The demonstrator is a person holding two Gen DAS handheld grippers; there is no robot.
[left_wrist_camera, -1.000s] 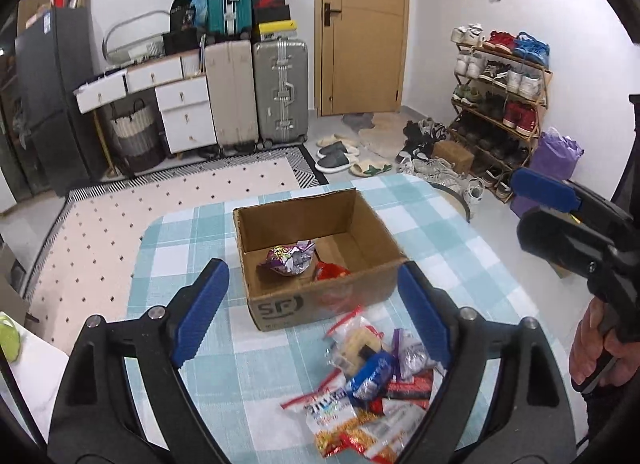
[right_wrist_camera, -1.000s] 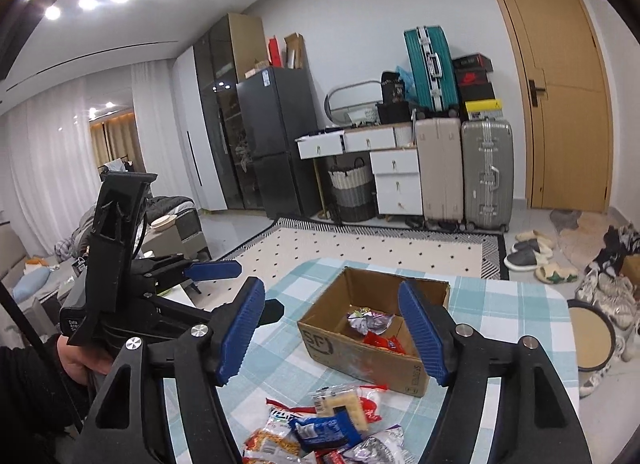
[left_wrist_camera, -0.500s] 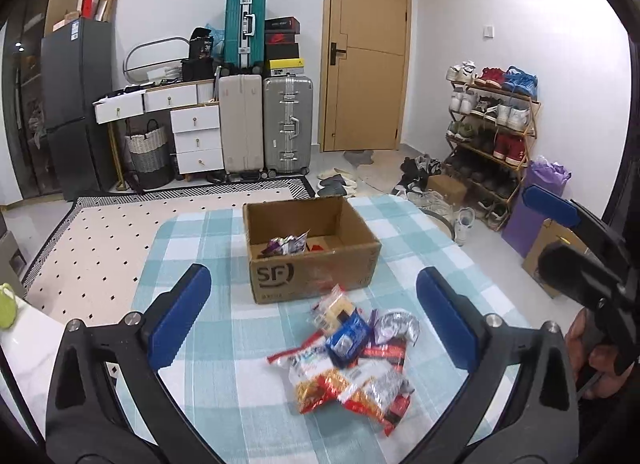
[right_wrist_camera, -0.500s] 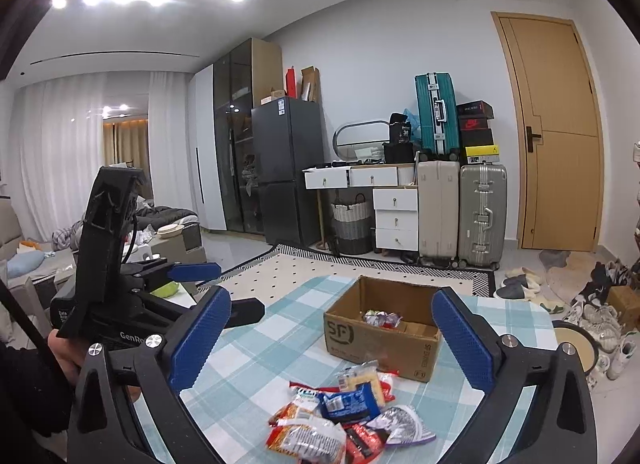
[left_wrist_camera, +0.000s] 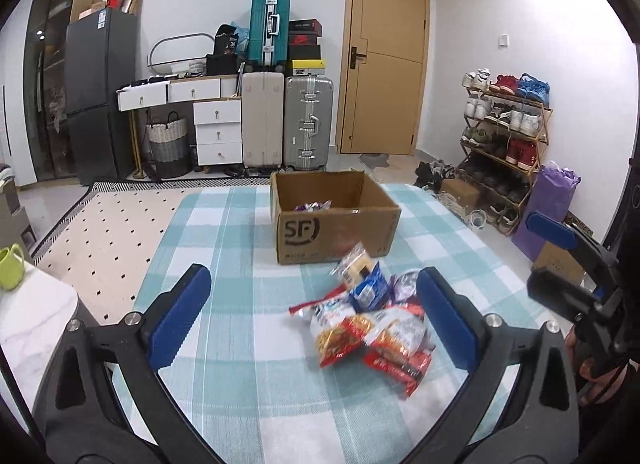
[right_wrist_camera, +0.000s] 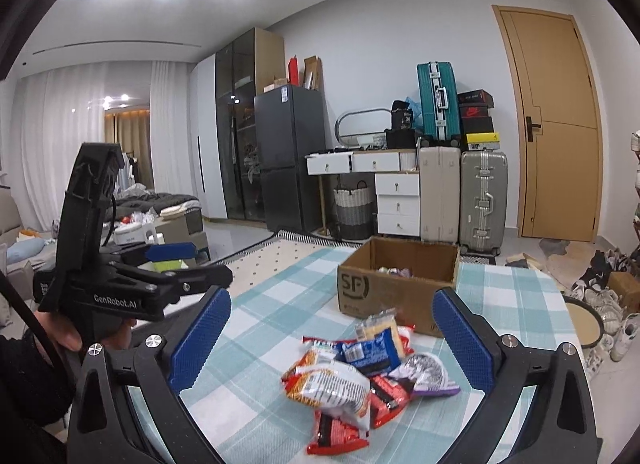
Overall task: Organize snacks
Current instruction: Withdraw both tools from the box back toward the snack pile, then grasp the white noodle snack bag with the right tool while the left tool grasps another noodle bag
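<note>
Two wide-spread blue pads frame the left wrist view: the left gripper (left_wrist_camera: 314, 314) hangs above the checked tablecloth (left_wrist_camera: 224, 248) with nothing between its fingers. Bare cloth stretches ahead of its left finger, up to the table's far edge. The pile of snack packets (left_wrist_camera: 370, 320) lies just ahead, toward its right finger, and the open SF cardboard box (left_wrist_camera: 334, 215) stands beyond the pile, a purple wrapper (left_wrist_camera: 313, 205) showing over its rim. Only this view shows the shoe rack (left_wrist_camera: 506, 135) off the table's right edge, and the right gripper (left_wrist_camera: 560, 260) side-on, held by a hand (left_wrist_camera: 592, 368).

In the right wrist view the right gripper (right_wrist_camera: 330, 338) also stands spread, holding nothing, with the snack pile (right_wrist_camera: 360, 372) between and just ahead of its pads; a red packet (right_wrist_camera: 336, 430) lies nearest. The box (right_wrist_camera: 400, 284) sits past the pile. Open cloth (right_wrist_camera: 280, 296) lies left of it. Here alone appear the left gripper (right_wrist_camera: 200, 264), side-on at far left, and a dark fridge (right_wrist_camera: 290, 159).
</note>
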